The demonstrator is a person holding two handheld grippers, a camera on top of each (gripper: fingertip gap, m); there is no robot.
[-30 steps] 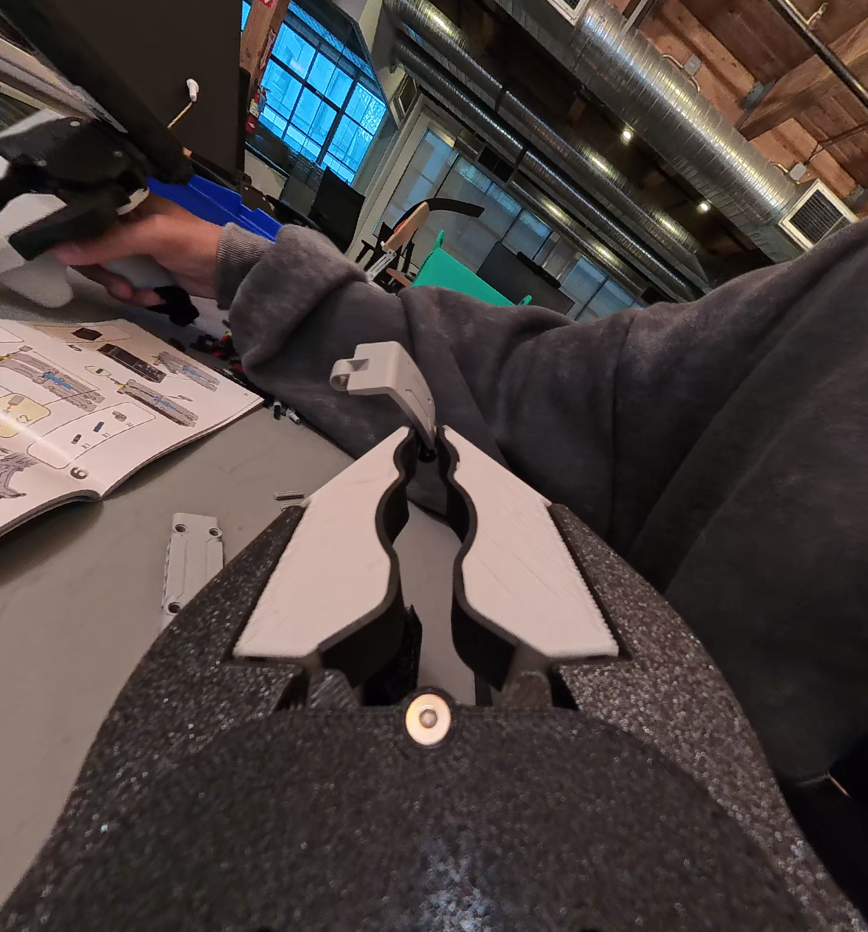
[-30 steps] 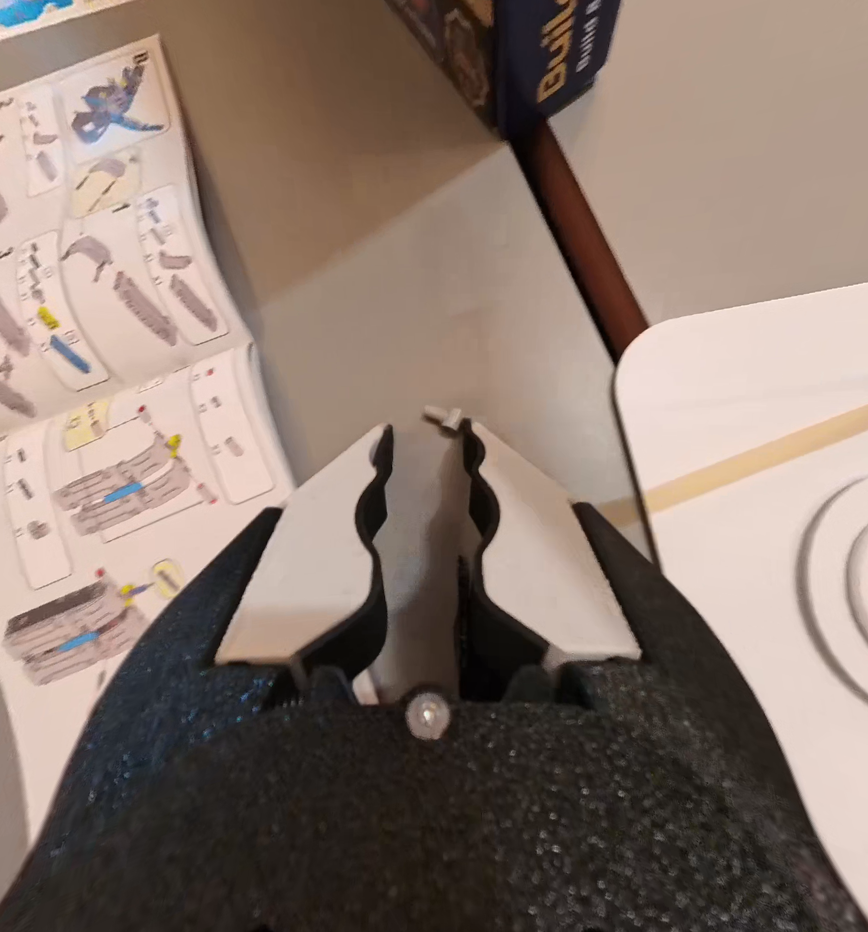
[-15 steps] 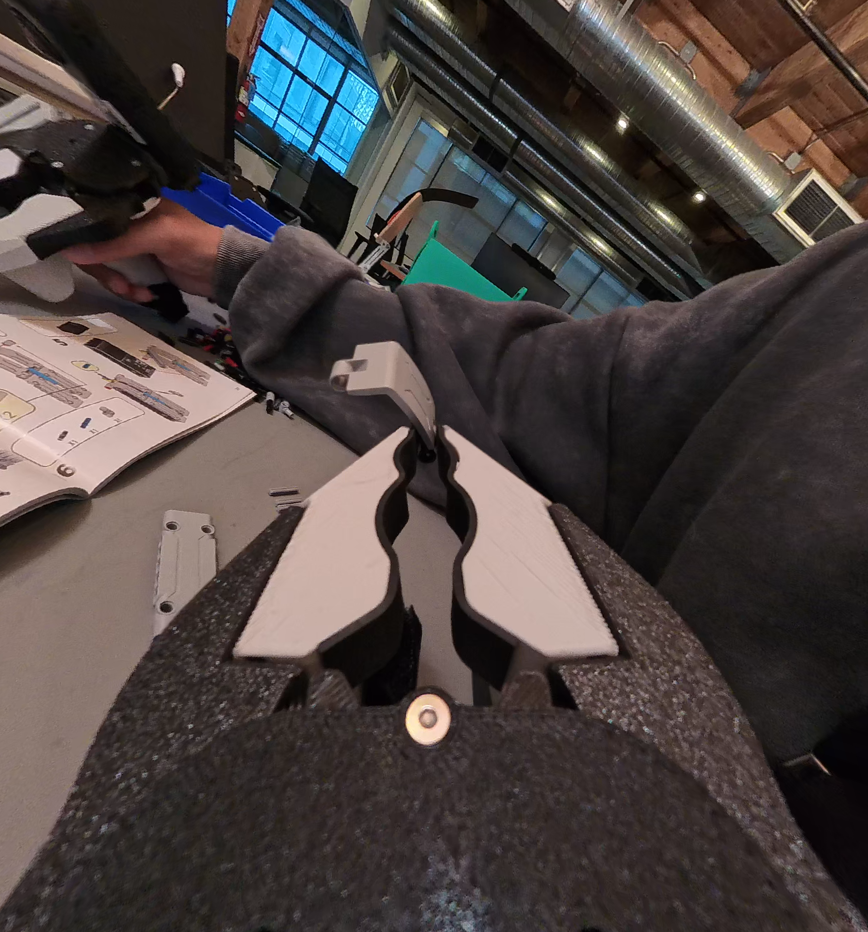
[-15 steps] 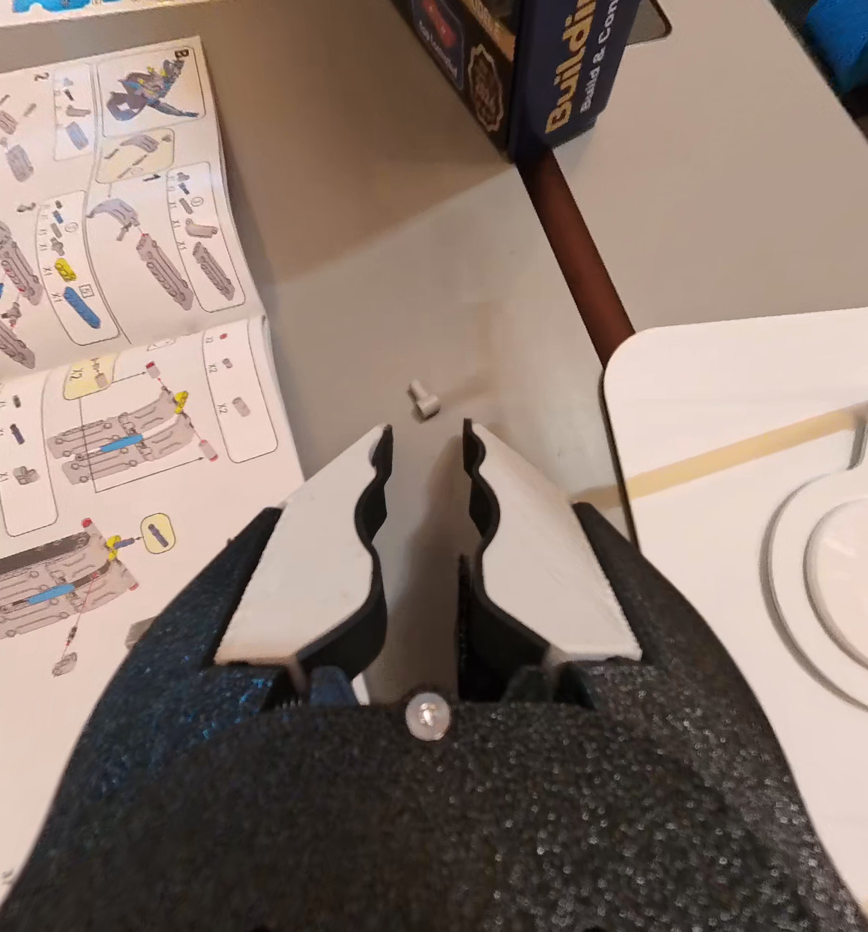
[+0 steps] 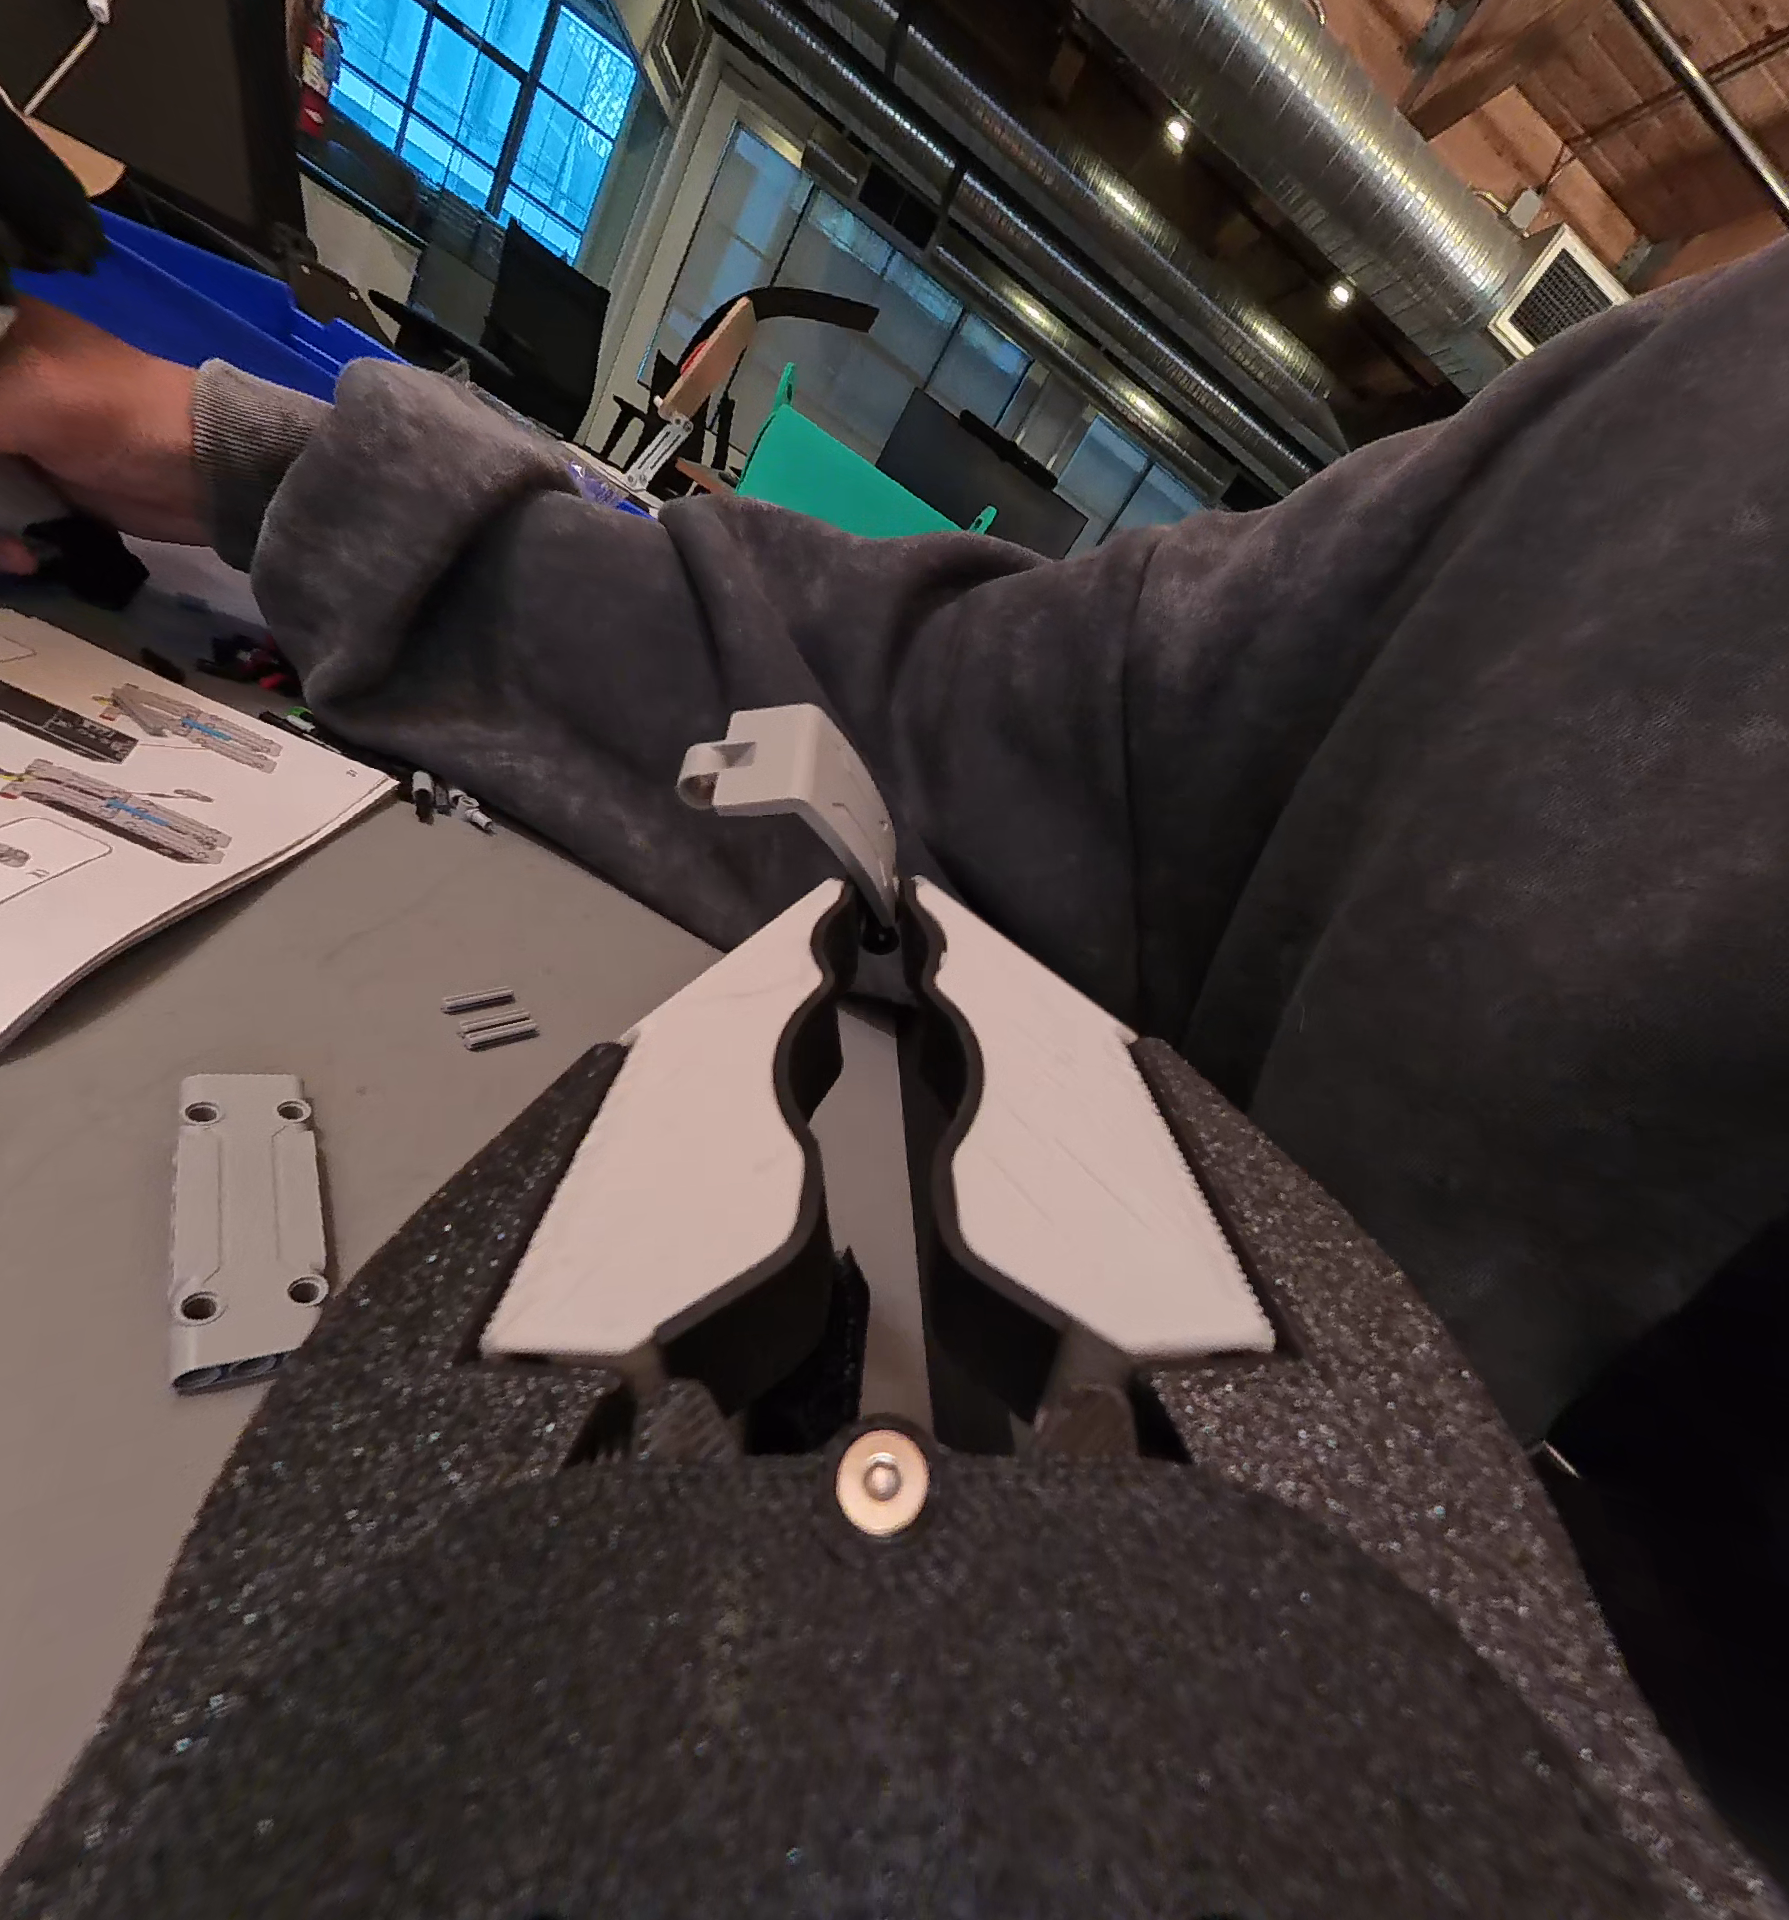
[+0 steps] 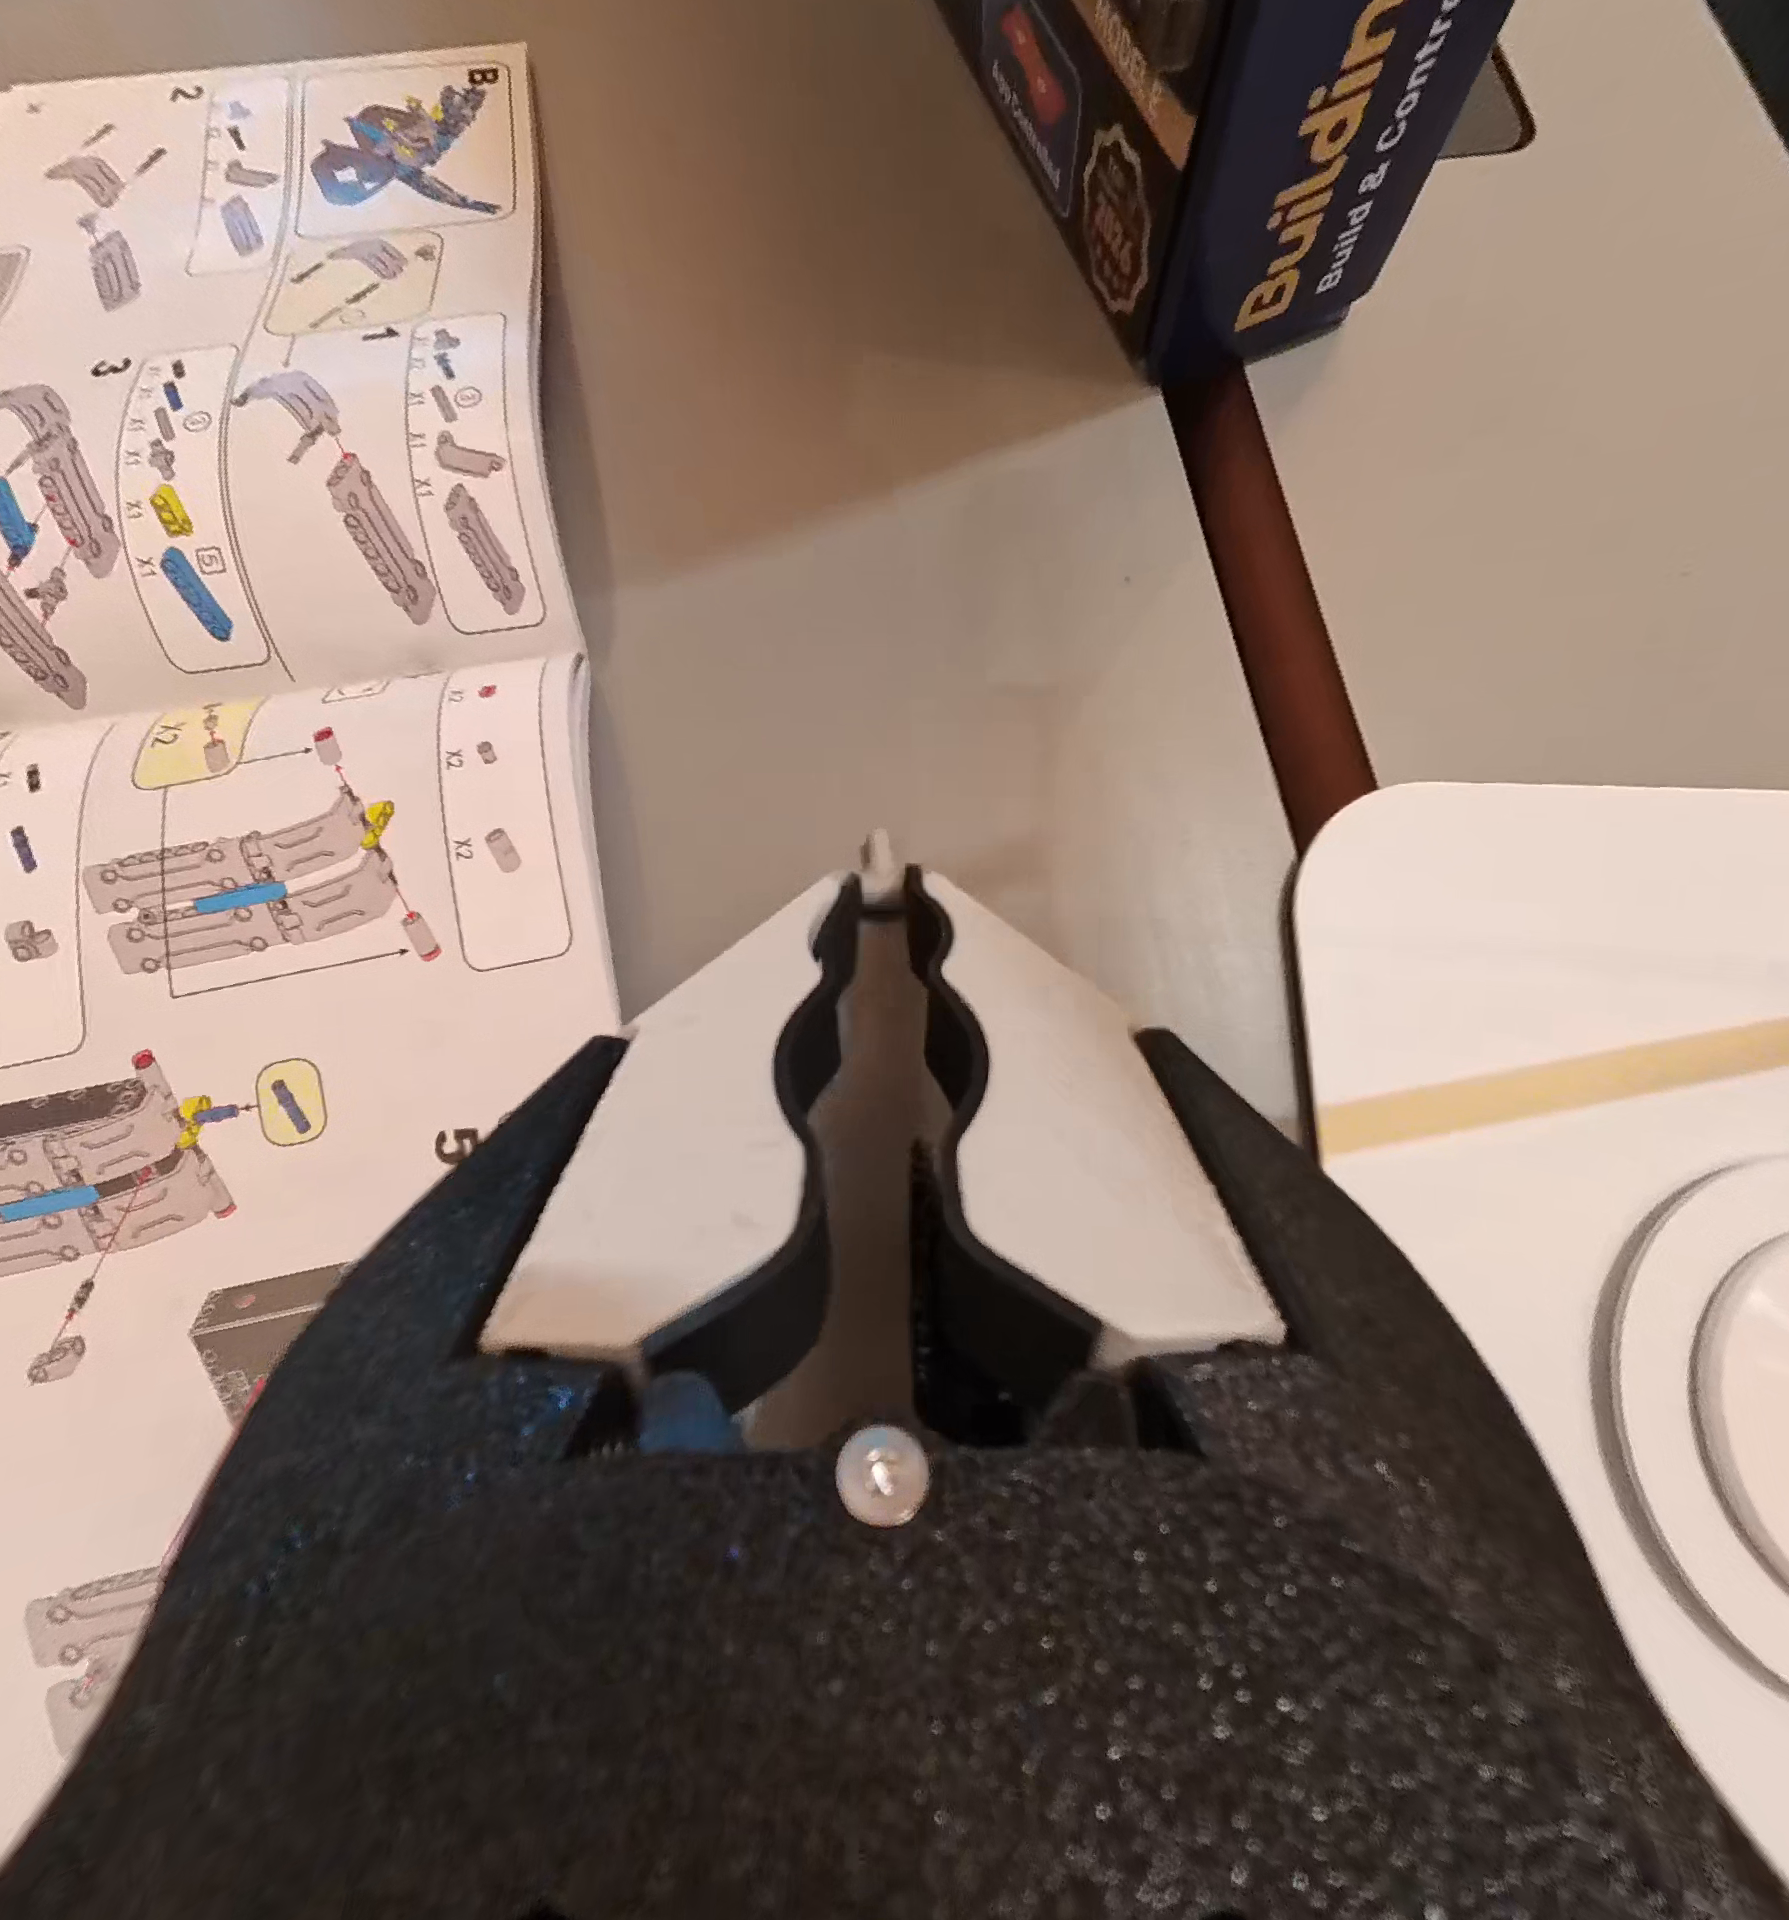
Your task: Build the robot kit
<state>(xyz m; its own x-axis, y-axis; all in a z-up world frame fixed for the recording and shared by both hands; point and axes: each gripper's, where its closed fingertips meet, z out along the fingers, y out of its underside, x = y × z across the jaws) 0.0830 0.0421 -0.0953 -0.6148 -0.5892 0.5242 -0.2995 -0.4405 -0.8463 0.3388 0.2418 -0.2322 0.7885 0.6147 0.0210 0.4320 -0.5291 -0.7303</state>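
Left gripper (image 5: 877, 902) fingers were pinched on the tail of a curved grey piece (image 5: 802, 795), lifted off the bench (image 5: 370, 935) so its pin end stayed free. Right gripper (image 6: 879, 891) fingers were closed on a small white peg (image 6: 877, 860) beside the booklet (image 6: 246, 623).

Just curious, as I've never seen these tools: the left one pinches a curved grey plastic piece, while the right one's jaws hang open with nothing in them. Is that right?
Not quite. The left gripper does pinch the curved grey piece, but the right gripper isn't empty: in the right wrist view its jaws are closed on a small white peg at their tips, above the grey table.
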